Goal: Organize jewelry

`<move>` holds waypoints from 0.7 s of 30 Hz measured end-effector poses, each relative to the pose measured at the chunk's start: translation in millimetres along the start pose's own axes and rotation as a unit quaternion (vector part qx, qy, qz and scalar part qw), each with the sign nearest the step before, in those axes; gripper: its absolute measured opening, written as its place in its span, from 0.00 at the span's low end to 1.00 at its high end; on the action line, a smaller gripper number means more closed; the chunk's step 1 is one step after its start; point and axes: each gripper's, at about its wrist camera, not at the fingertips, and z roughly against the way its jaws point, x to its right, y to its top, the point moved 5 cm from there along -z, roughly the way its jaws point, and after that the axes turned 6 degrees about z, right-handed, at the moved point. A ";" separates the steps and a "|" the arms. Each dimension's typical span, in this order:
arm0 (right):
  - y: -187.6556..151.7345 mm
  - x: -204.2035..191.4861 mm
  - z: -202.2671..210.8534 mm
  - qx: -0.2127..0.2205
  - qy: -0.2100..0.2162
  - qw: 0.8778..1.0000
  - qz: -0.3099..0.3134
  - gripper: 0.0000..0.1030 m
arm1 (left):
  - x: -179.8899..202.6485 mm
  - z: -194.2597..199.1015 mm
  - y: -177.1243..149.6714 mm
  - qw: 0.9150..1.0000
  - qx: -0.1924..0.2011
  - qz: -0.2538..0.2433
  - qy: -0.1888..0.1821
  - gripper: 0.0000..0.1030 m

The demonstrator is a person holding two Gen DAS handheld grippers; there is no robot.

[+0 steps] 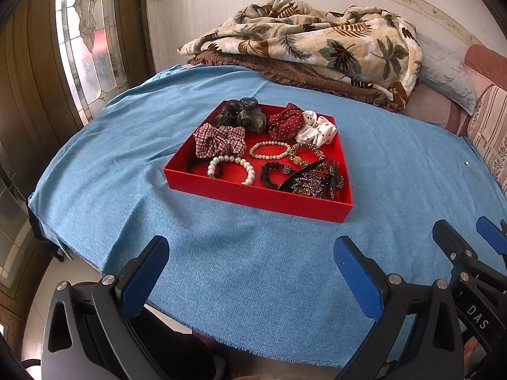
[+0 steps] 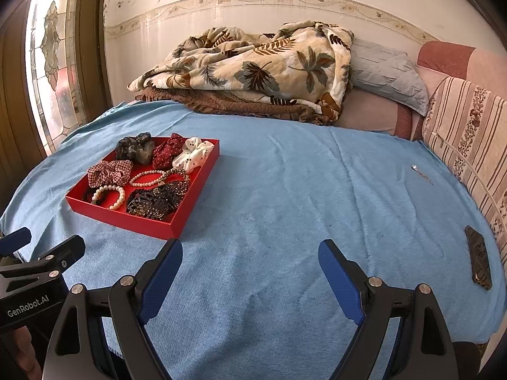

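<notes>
The left hand-held gripper [image 1: 252, 262] hangs over the near part of a blue cloth [image 1: 253, 253] spread on a bed, its blue-padded jaws standing wide apart with nothing between them. The right hand-held gripper [image 2: 250, 266] is just beside it, on its right, and its jaws are likewise spread wide and empty, only bare cloth showing in the gap.

Ahead of the left hand-held gripper, a little beyond its fingertips, lies a shallow red tray [image 1: 253, 194] holding the jewelry and hair pieces. From the right hand-held gripper the same tray sits ahead and off to the left. In the tray's far row are a dark sheer scrunchie [image 1: 242, 115], a red dotted scrunchie [image 1: 285, 123] and a white dotted scrunchie [image 1: 317, 129]. Nearer the grippers are a checked scrunchie [image 1: 220, 141], a small pearl bracelet [image 1: 269, 150], a large pearl bracelet [image 1: 231, 167] (it overlaps a black band), a gold-and-dark beaded band [image 1: 305, 152], a black elastic [image 1: 274, 174] and a rhinestone hair clip [image 1: 317, 179] at the near right corner.

Well beyond the tray, against the wall, a leaf-print quilt [image 1: 317, 44] is heaped on a brown one. Far to the right of the right hand-held gripper, a phone [image 2: 480, 258] lies on the cloth near striped cushions [image 2: 469, 145].
</notes>
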 end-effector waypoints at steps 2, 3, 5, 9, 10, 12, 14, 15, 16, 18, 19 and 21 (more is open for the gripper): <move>-0.2 0.5 0.2 0.000 0.001 1.000 0.001 0.88 | 0.0 -0.7 -1.3 1.000 -0.001 0.000 0.000 1.00; 0.5 0.3 0.0 0.000 0.001 1.000 0.001 0.88 | -0.7 -1.3 -1.2 1.000 -0.002 0.000 0.000 1.00; 0.0 0.6 0.2 0.000 0.000 1.000 0.002 0.88 | -0.6 -2.0 -2.4 1.000 -0.003 0.000 0.000 1.00; 2.2 -0.5 -0.2 0.000 0.000 1.000 0.001 0.90 | -0.6 -3.1 -2.7 1.000 -0.005 0.000 0.002 1.00; 0.4 0.6 0.3 0.001 0.000 1.000 0.001 0.90 | -0.8 -3.3 -3.3 1.000 -0.006 0.001 0.002 1.00; 0.6 0.5 -0.1 0.000 0.000 1.000 0.001 0.90 | -1.1 -3.8 -3.0 1.000 -0.007 0.001 0.002 1.00; 0.2 0.7 0.1 0.000 0.001 1.000 0.001 0.90 | -0.6 -3.9 -4.0 1.000 -0.008 0.000 0.003 1.00; 0.8 0.4 0.1 0.000 0.001 1.000 0.002 0.90 | -1.0 -4.4 -3.1 1.000 -0.008 0.000 0.003 1.00; 0.7 0.5 0.2 0.000 0.001 1.000 0.002 0.90 | -1.1 -4.7 -3.5 1.000 -0.008 0.000 0.003 1.00; 2.6 -0.5 -0.2 0.000 0.001 1.000 0.002 0.90 | -1.2 -5.2 -4.2 1.000 -0.009 -0.001 0.004 1.00; 0.9 0.5 0.3 0.000 0.001 1.000 0.002 0.90 | -1.5 -5.3 -4.6 1.000 -0.009 -0.001 0.004 1.00; 1.7 0.2 0.2 0.000 0.001 1.000 0.001 0.90 | -1.6 -5.8 -4.7 1.000 -0.009 -0.001 0.005 1.00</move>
